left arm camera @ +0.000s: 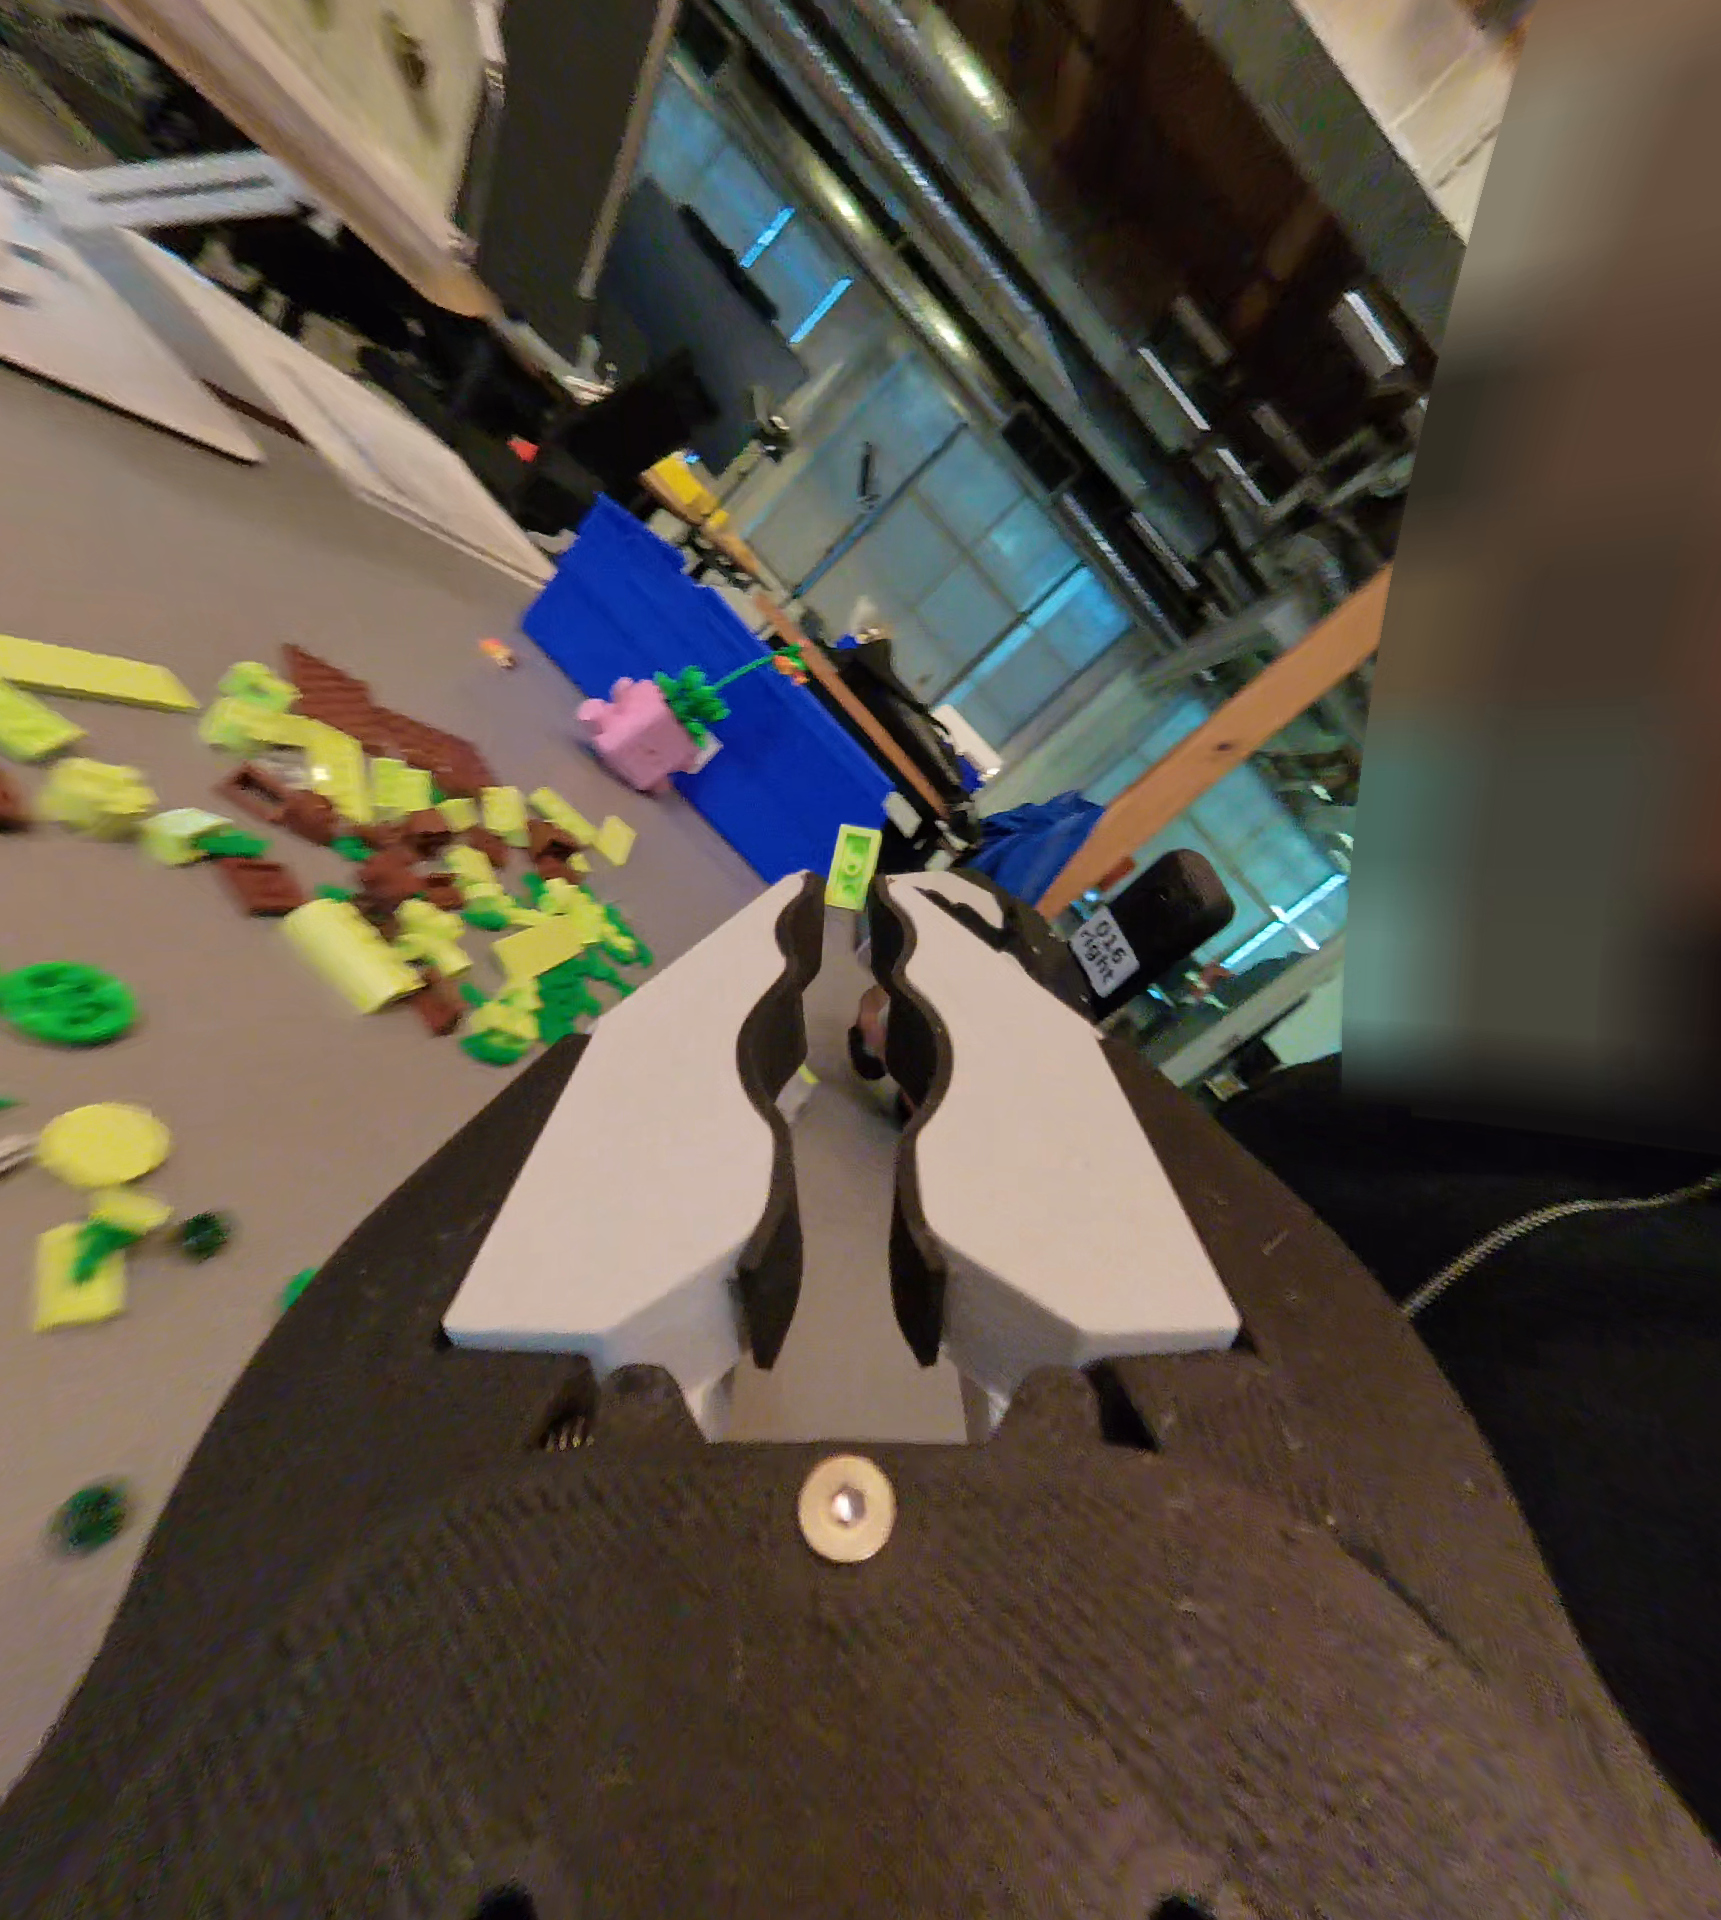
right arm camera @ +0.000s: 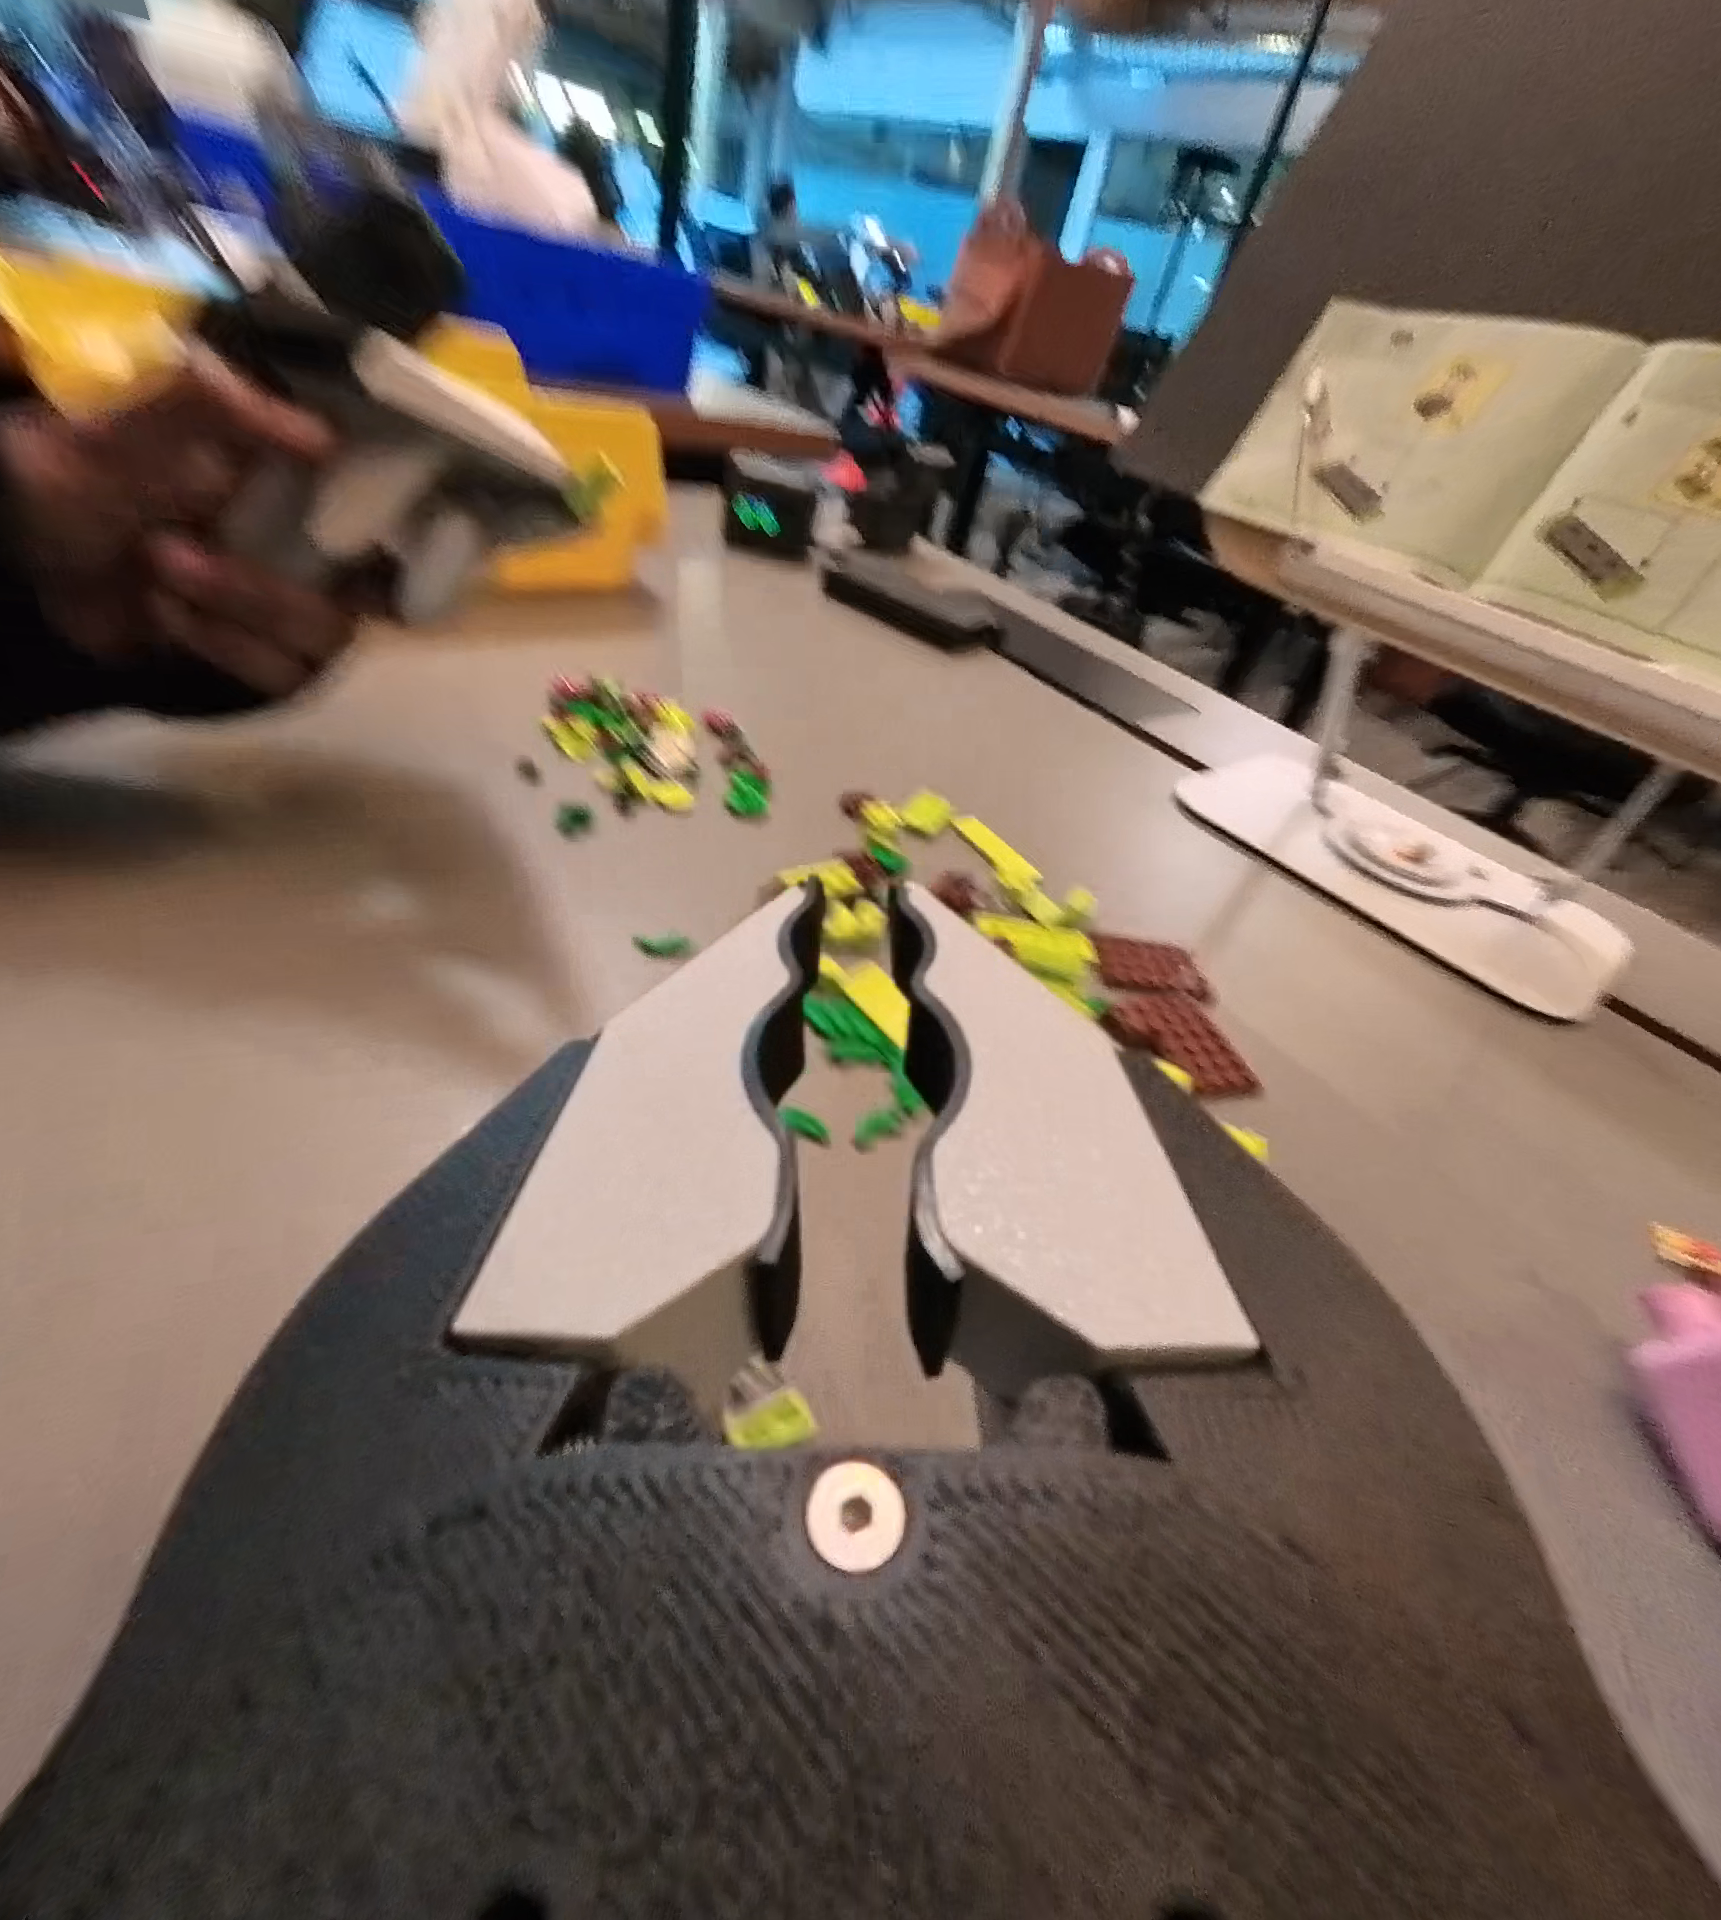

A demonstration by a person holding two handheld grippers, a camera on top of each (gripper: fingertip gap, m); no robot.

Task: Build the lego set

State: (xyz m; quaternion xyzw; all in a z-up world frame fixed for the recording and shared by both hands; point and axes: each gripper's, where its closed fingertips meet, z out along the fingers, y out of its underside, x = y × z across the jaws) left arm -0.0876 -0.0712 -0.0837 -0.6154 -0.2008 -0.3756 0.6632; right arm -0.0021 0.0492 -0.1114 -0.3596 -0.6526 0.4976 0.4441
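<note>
Grey surface [right arm camera: 212,1039] strewn with bricks [right arm camera: 1022,935]; left hand-held gripper [left arm camera: 848,883] pinches lime piece [left arm camera: 854,864] upright, aloft; right hand-held gripper [right arm camera: 854,904] narrow, empty, nearer pile.

A grey table [right arm camera: 212,1039] fills the near ground. At two o'clock in the right wrist view a white stand [right arm camera: 1407,862] props an open booklet [right arm camera: 1562,488] against a dark panel [right arm camera: 1562,187]. At eleven o'clock sits a blue bin [right arm camera: 565,291]; tall windows [right arm camera: 887,94] glow pale blue at twelve. In the left wrist view, tilted, metal ducts [left arm camera: 939,208] run overhead at one o'clock.
</note>
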